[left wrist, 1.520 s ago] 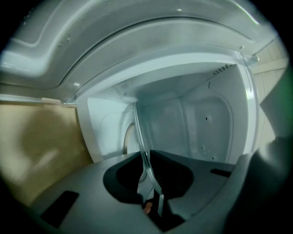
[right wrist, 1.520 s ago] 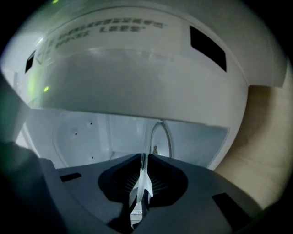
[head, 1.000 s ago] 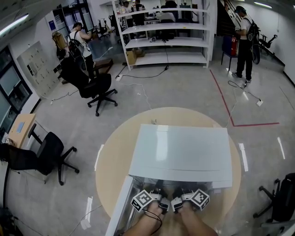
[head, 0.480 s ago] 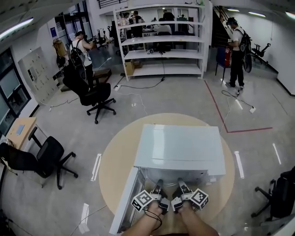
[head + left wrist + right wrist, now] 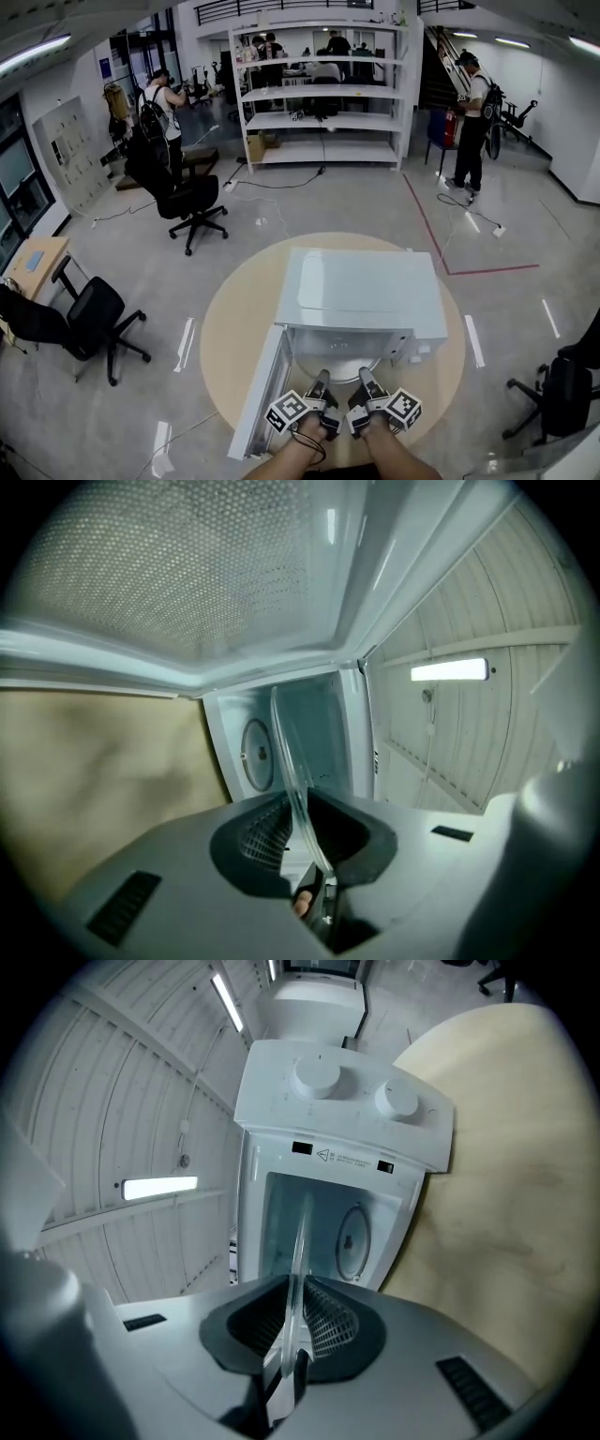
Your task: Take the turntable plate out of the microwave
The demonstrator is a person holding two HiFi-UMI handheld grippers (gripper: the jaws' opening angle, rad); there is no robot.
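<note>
Though faint overhead, right gripper view shows plate (image 5: 300,1241) clamped.

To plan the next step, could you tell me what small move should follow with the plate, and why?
Probably draw it level straight back: left gripper and right gripper clamp the turntable plate at its rim, and its far edge seems barely out of the microwave.

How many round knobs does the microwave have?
2. Both are on the microwave control panel in the right gripper view: one knob beside the other knob, which is nearer the table. None looks hidden.
</note>
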